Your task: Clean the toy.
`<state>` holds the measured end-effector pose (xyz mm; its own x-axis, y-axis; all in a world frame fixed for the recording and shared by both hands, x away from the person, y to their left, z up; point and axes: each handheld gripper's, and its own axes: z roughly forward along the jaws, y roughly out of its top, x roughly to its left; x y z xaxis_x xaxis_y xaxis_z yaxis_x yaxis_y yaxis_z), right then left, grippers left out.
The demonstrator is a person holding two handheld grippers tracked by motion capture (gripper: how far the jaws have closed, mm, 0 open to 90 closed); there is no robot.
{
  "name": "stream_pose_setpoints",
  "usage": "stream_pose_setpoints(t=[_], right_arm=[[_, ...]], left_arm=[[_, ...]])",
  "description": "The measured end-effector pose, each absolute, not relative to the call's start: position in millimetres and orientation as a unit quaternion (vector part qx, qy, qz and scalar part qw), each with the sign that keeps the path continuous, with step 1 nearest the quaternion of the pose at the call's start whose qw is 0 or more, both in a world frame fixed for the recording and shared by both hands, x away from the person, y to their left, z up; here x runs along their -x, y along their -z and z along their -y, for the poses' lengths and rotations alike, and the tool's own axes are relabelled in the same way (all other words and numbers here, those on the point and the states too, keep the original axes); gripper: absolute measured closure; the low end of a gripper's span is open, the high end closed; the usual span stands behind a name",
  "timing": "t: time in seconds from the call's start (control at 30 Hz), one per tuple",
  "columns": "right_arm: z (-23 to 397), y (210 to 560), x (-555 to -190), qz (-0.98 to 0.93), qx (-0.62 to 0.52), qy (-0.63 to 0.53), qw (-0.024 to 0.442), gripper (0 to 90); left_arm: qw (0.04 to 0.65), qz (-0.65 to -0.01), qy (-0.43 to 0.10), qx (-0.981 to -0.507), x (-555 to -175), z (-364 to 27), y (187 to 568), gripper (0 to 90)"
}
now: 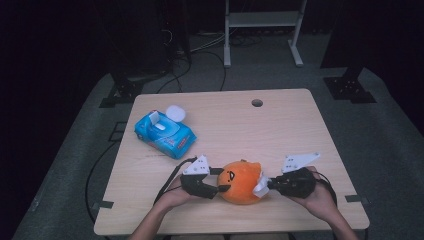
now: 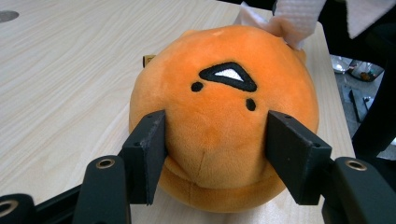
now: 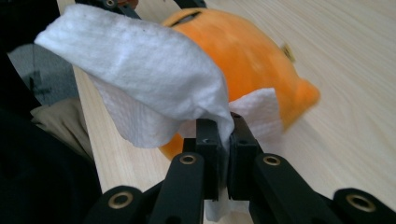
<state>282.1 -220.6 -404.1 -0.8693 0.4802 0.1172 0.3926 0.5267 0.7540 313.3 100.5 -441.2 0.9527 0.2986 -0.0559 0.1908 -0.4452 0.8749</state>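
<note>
Near table's front edge, orange plush [image 1: 241,181] faces left tongs [image 1: 215,185], upright.

A blue pack of wet wipes [image 1: 165,133] lies on the wooden counter [image 1: 280,125], lid flipped open, toward its far left corner; a white metal rack [image 1: 262,20] stands on the floor beyond.

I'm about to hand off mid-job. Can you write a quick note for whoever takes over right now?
Left gripper: shut on the orange plush toy, holding it steady on the table.
Right gripper: shut on a white wipe, which lies against the toy's side.
Wipe pack: open, back left of the toy.
Done: wipe pulled out, toy gripped.
Left: probably wiping over the toy; how much is already wiped can't be told.
</note>
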Motion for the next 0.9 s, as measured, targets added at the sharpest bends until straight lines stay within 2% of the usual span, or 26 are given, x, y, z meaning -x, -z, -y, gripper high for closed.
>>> stream_pose_setpoints(t=[0.2,0.33,0.47,0.6,0.9], right_arm=[[216,392,-285,-0.848,-0.250,-0.466,0.037,85.6],[174,388,-291,-0.854,-0.211,-0.475,0.019,85.7],[161,397,-296,-0.863,-0.212,-0.459,0.014,85.9],[172,401,-295,-0.857,-0.224,-0.465,0.009,85.9],[225,416,-278,-0.848,-0.279,-0.450,0.032,85.9]], left_arm=[[0.509,-0.141,-0.049,-0.848,-313,-96,442,38.9],[0.510,-0.141,-0.049,-0.847,-311,-97,443,38.9],[0.509,-0.142,-0.049,-0.847,-311,-99,444,38.9],[0.512,-0.142,-0.048,-0.846,-311,-98,445,39.0],[0.511,-0.146,-0.049,-0.846,-310,-99,446,39.1]])
